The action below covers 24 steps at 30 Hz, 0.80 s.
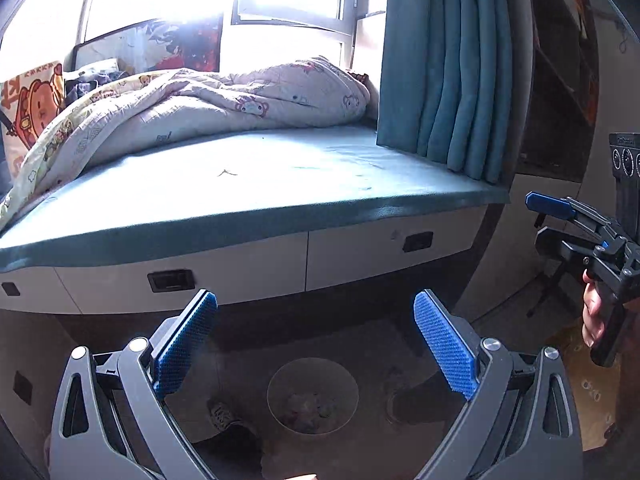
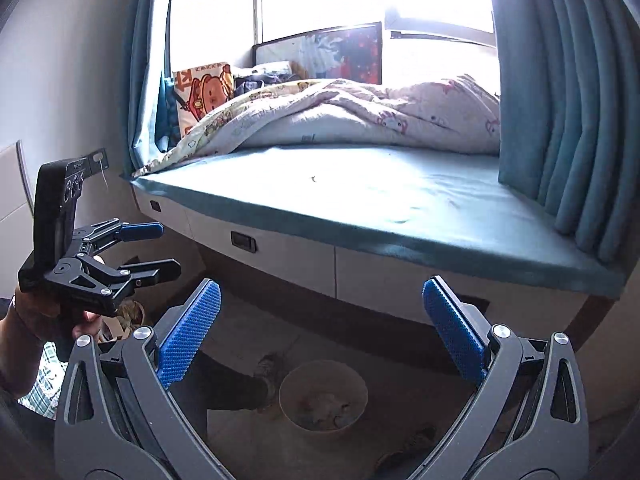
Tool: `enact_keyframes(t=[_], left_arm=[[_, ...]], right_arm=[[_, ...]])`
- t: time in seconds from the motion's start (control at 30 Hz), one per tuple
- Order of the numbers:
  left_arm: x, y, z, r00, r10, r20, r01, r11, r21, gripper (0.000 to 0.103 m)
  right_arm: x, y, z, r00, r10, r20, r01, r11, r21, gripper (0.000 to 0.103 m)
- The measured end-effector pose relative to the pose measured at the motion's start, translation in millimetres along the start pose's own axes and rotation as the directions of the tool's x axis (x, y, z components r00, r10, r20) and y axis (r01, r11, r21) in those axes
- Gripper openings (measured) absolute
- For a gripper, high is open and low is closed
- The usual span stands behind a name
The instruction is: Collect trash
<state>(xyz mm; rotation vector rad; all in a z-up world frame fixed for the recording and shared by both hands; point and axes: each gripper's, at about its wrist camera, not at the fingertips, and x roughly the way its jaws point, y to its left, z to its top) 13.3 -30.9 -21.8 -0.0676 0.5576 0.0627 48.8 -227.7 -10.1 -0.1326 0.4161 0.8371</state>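
Observation:
A round waste bin [image 1: 312, 395] stands on the dark floor below the window seat, with crumpled trash inside; it also shows in the right wrist view [image 2: 323, 395]. My left gripper [image 1: 316, 338] is open and empty, held above the bin. My right gripper [image 2: 322, 328] is open and empty, also above the bin. Each gripper shows in the other's view: the right one [image 1: 548, 216] at the right edge, the left one [image 2: 160, 248] at the left, both open. A small dark scrap [image 1: 227, 173] lies on the teal seat cushion [image 1: 256, 200], also seen in the right wrist view [image 2: 313, 178].
A rumpled cartoon-print quilt [image 1: 192, 108] covers the back of the seat. Teal curtains [image 1: 448, 68] hang at the right. White drawers [image 1: 384, 252] run under the cushion. A shoe [image 1: 226, 416] and a foot [image 1: 424, 400] flank the bin. A printed bag [image 1: 32, 104] stands far left.

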Motion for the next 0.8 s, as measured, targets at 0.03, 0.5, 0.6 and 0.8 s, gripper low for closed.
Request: enact_keyframes(t=[0.03,0.5,0.6,0.8], left_arm=[[-2,-2,2,1.0,0.003,0.003,-0.003,1.0,0.007,0.097],[-13,-2,-1,1.0,0.018,0.017,-0.018,1.0,-0.015,0.097],[-14,-3,1,0.999,0.023,0.027,-0.022,1.0,-0.01,0.097],[-10,2,2,0.997,0.072,0.003,-0.072,0.997,-0.019,0.097]], right_arm=[[-4,1,2,1.0,0.0,0.008,0.0,1.0,-0.002,0.098],[-2,4,2,1.0,0.004,0.005,-0.004,1.0,-0.004,0.098],[-3,4,0,1.0,0.004,0.001,-0.004,1.0,-0.004,0.098],[-3,3,0,1.0,0.002,-0.001,-0.002,1.0,-0.002,0.098]])
